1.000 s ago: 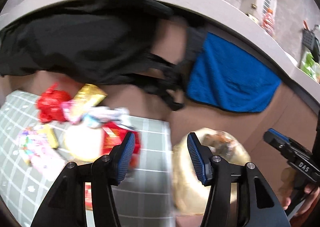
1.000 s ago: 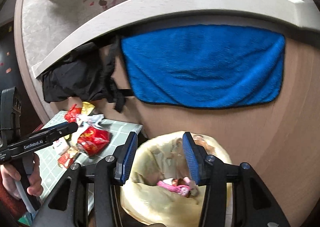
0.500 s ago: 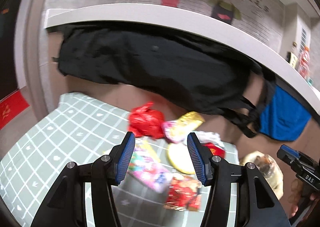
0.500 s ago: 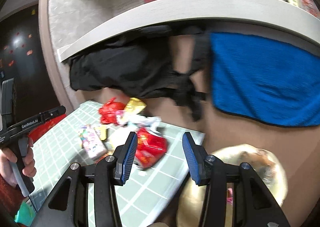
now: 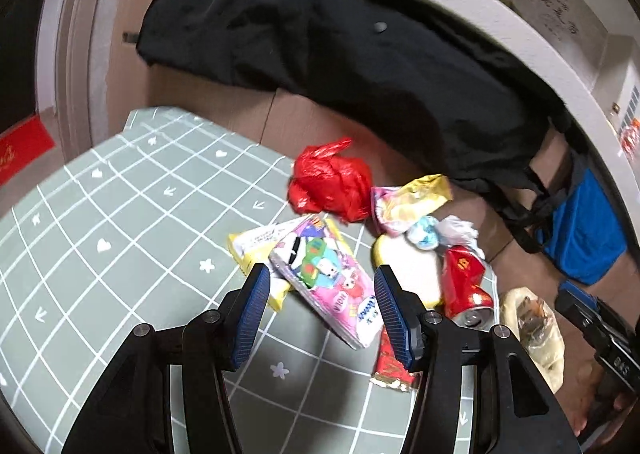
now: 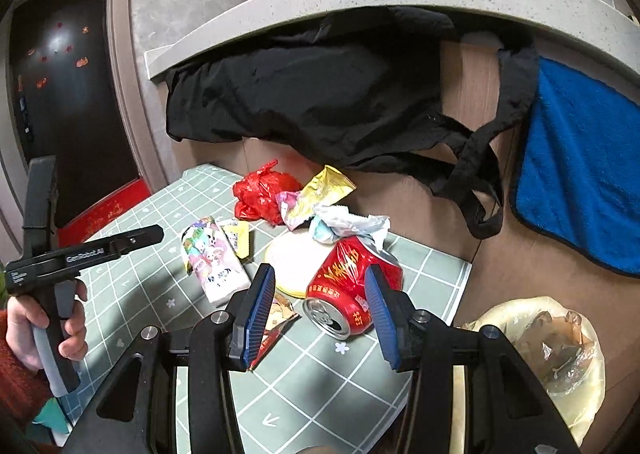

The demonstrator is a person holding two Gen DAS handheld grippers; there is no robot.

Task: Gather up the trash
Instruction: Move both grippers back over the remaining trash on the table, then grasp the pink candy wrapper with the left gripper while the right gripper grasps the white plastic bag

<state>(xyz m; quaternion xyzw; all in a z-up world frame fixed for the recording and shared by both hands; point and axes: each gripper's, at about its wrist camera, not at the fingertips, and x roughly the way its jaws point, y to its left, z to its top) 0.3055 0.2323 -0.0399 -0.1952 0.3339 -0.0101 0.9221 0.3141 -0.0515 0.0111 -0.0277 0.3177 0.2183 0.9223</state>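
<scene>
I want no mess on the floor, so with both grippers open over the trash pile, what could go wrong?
The crushed red drink can, lying on its side between the right gripper fingers, may roll or dribble when squeezed. The glossy pink cartoon packet under the left gripper overlaps a yellow wrapper, so both could drag along. The yellow-lined bin sits below the table edge, so drops could miss.

a: trash items on the mat?
b: red can (image 6: 347, 290) on its side, dented, open end toward the camera. pink pack (image 5: 329, 279) lying flat, overlapping a yellow wrapper (image 5: 256, 254). crumpled red bag (image 5: 329, 183) at the far edge, gold wrapper (image 5: 412, 200) touching it.
a: bin?
b: bin (image 6: 554, 350) beside the mat, yellowish liner, scraps inside.
</scene>
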